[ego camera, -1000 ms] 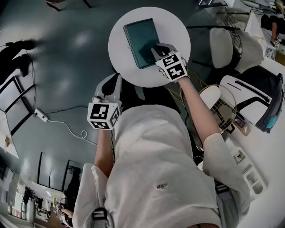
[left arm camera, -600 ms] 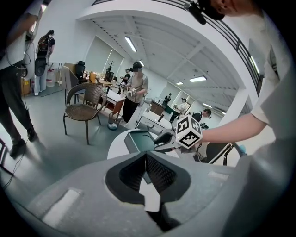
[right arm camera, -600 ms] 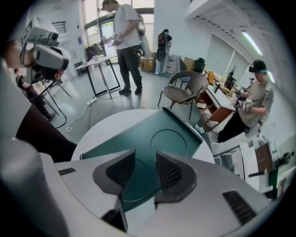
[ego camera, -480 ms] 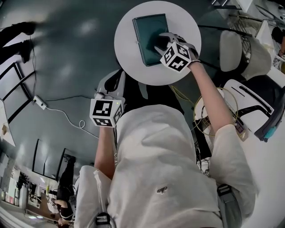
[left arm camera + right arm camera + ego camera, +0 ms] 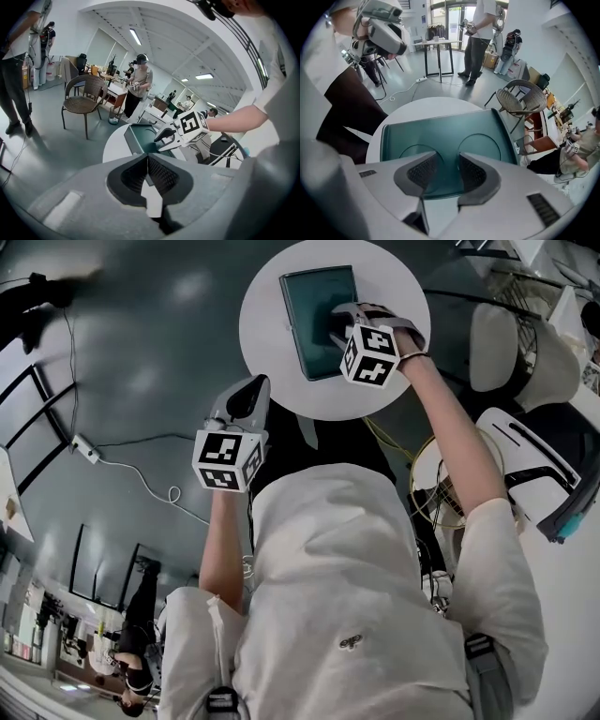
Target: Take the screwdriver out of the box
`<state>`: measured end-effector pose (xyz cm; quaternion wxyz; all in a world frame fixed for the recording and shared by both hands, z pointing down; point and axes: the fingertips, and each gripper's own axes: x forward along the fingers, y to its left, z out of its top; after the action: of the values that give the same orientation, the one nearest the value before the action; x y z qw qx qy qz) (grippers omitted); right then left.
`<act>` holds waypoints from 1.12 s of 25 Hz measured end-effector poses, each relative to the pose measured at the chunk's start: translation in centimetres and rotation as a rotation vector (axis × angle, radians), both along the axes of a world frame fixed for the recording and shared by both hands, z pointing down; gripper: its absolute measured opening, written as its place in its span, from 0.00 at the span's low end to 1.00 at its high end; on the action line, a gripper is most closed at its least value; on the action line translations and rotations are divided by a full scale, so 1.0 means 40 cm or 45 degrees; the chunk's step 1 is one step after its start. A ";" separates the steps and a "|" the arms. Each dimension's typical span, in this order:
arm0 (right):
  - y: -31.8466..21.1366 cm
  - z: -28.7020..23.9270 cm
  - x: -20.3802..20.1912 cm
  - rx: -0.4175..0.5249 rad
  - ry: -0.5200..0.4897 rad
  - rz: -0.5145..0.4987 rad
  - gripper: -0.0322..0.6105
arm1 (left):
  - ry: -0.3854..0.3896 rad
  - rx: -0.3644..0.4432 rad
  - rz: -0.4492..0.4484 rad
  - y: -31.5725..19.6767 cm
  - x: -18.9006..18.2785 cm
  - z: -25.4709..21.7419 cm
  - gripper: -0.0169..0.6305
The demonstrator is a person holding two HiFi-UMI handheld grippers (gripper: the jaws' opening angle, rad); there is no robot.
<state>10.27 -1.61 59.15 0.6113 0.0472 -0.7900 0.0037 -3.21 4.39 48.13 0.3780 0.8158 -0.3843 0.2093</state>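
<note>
Standing apart with nothing between them, the two fingers [image 5: 423, 171] of the right gripper [image 5: 447, 159] have just swung wide and eased a little inward. They frame the lid of the one teal box [image 5: 440, 133], over its near right part. Whether the tips touch the lid cannot be told. Two circles are pressed into that lid. The lid is shut, so the screwdriver is not to be seen.

The left gripper [image 5: 147, 161] has its two fingers [image 5: 161, 176] pressed together, with nothing held.

The box lies flat on the one round white surface [image 5: 300, 395]. A bare white margin runs all round the box and is broadest on the right and near sides. Its left long edge lies nearest the rim. Grey floor lies open to the left of the surface.

The right gripper points steeply down, its marker cube on top, at the end of a forearm stretched forward over the near rim. The left gripper hangs off the near left rim, angled forward and down toward the surface, on a bent arm close to the person's side.
</note>
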 end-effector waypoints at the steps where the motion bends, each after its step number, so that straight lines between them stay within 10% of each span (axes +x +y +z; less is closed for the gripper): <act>1: 0.004 0.003 -0.002 -0.005 0.010 -0.018 0.28 | -0.007 -0.004 0.012 -0.008 0.002 0.015 0.05; 17: -0.004 0.028 -0.007 -0.133 0.069 0.009 0.28 | 0.002 -0.080 0.174 -0.134 0.073 0.260 0.05; 28: -0.006 0.035 -0.018 -0.132 0.087 -0.007 0.28 | -0.244 0.096 0.606 -0.147 0.121 0.349 0.15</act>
<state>9.54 -1.85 60.57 0.6395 0.0134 -0.7676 0.0413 1.61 -1.48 62.09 0.2493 0.8733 -0.2232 0.3542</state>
